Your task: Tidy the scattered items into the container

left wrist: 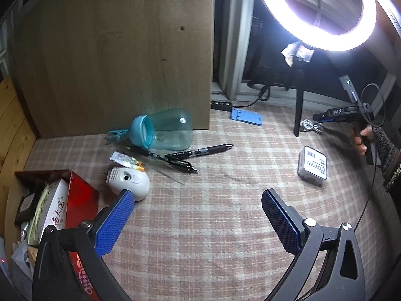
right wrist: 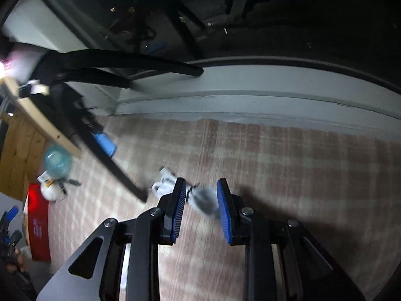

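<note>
On the checked cloth [left wrist: 213,213], left gripper [left wrist: 198,199] gapes empty; right gripper [right wrist: 201,188], nearly closed, straddles a blurred white cable [right wrist: 200,198], grip and axis unclear.

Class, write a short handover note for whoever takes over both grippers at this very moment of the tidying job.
Left gripper: open, empty, above the checked cloth.
Right gripper: narrow gap with a blurred white cable bundle between its pads; a firm grip can't be confirmed.
Red box, the container, at the left: already holds a printed carton and small items.
Left to tidy: teal bottle on its side, black pens, sachet, white rounded device, white boxed item.
</note>
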`<state>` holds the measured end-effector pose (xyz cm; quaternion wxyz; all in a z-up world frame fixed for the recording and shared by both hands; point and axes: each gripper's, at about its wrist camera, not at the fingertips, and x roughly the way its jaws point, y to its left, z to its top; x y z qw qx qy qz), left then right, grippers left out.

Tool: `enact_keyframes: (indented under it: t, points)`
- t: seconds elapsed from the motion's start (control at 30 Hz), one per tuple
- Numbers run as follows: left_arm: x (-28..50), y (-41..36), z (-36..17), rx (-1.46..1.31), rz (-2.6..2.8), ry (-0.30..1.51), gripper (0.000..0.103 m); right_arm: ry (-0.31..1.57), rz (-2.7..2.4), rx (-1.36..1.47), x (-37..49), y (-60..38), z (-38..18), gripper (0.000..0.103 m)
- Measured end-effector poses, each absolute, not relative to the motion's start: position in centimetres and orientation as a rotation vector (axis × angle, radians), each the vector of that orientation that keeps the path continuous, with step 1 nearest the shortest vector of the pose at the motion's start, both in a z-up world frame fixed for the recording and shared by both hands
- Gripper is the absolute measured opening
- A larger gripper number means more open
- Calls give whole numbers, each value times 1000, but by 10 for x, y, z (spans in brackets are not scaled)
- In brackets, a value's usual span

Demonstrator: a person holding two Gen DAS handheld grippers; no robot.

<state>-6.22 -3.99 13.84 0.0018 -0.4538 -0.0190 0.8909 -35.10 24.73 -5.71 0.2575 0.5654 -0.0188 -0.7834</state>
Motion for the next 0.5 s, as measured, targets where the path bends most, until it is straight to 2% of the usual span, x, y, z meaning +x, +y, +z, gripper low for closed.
enact_keyframes:
  t: [0.17,0.4,0.5]
  points:
    - [-59,-42,137,-1425,2794,-71,102,-12,-2096,1615,-360,237,-68,26]
    - [-52,-44,142,-1390,2790,-101,102,68,-1859,1647,-287,226,-64,26]
    - [-51,-43,142,-1397,2783,-112,102,-3,-1977,1588,-286,236,-50,26]
